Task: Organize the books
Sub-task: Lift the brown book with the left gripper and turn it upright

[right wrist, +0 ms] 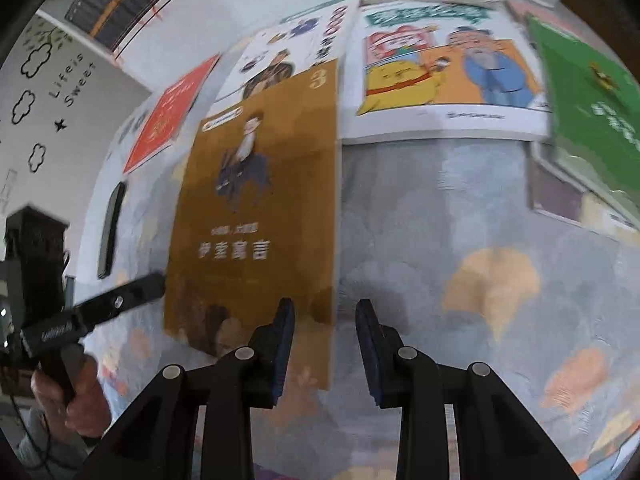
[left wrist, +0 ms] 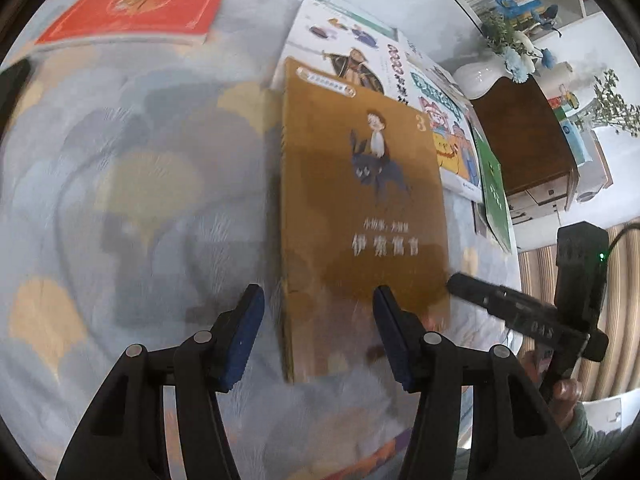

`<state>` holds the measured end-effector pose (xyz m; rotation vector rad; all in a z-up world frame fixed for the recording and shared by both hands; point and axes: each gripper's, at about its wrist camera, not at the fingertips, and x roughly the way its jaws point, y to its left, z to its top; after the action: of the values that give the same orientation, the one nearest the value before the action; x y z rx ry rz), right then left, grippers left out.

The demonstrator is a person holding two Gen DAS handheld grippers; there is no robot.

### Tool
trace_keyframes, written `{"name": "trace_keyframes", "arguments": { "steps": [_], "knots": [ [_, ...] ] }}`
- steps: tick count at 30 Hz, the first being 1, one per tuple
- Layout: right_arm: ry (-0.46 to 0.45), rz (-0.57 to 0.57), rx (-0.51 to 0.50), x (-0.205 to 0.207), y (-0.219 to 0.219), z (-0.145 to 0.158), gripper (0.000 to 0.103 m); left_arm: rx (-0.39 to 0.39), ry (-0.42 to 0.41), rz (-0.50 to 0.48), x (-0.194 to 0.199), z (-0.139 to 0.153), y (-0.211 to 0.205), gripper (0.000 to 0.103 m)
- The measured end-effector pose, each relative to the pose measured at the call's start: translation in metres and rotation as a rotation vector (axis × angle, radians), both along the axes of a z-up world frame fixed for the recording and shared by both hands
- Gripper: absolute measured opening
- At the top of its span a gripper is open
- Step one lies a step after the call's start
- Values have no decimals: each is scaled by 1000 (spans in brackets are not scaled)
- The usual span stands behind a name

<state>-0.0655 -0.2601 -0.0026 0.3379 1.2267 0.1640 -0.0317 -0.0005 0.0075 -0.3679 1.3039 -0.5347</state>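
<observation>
The brown book [left wrist: 360,208] lies flat, cover up, on a bedspread [left wrist: 140,200] printed with pale blue and tan fan shapes. Its long axis runs away from both cameras, with the title lettering at the near end and the numeral 3 at the far right corner, so the cover reads upright from the holder's side. Its far end overlaps a white illustrated book [left wrist: 344,52].

5 books can be counted: the brown one, the white one under its far end, 1 cartoon-cover book [right wrist: 448,76] to the right of that, 1 green book [right wrist: 592,112] farther right, tilted and resting on something beneath it, and 1 red book [left wrist: 136,4] lying well apart at the far left. Motion blur softens most edges.

The left claw [left wrist: 316,340] stands partly open. In the left wrist view its blue pads [left wrist: 244,340] bracket the book's near left edge, 1 finger over the bedspread and the other over the cover; whether either touches the book cannot be told.

The right claw [right wrist: 324,348] shows a narrower gap, near its tightest, with nothing gripped. In the right wrist view its left finger sits over the book's near right corner and the right finger over bare bedspread.

Each wrist view shows the other claw's black body and the hand [right wrist: 80,396] holding it. A white vase [left wrist: 480,76] with blue flowers stands on a dark wooden cabinet [left wrist: 524,140] beyond the bed.
</observation>
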Motion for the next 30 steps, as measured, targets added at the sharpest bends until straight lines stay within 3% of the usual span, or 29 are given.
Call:
{"name": "trace_keyframes", "arguments": {
  "steps": [4, 6, 8, 9, 11, 13, 14, 17, 20, 23, 25, 27, 30],
  "knots": [
    [-23, 13, 54, -6, 3, -7, 30, 12, -20, -11, -4, 0, -6, 53],
    [-44, 32, 42, -3, 10, -8, 29, -46, -4, -6, -2, 1, -5, 53],
    [-59, 20, 19, -5, 10, -7, 29, -149, 11, 40, -2, 5, 4, 53],
    [-58, 14, 35, -5, 7, -8, 29, -235, 17, 65, -2, 8, 12, 53],
    [-45, -4, 114, -5, -3, -11, 29, -410, 44, 104, -1, 11, 26, 53],
    [-31, -26, 182, -5, -12, -15, 29, -523, 90, 135, 1, 9, 34, 53],
    [-26, -34, 200, -4, -13, -17, 29, -528, 101, 138, 3, 7, 34, 53],
    [-20, -52, 237, -5, -18, -18, 29, -402, 89, 144, 3, 2, 26, 48],
    [-25, -58, 236, -7, -17, -18, 29, -258, 89, 119, 3, -4, 9, 10],
    [-23, -61, 226, -5, -15, -18, 29, -126, 60, 78, 2, -3, -11, 10],
    [-16, -64, 225, -7, -18, -16, 29, -116, 58, 63, -1, -4, -17, 10],
    [0, -67, 235, -3, -19, -18, 29, -159, 65, 67, 1, -1, -20, 10],
    [41, -70, 273, 1, -22, -15, 30, -282, 101, 84, 6, 4, -23, 10]
  ]
}}
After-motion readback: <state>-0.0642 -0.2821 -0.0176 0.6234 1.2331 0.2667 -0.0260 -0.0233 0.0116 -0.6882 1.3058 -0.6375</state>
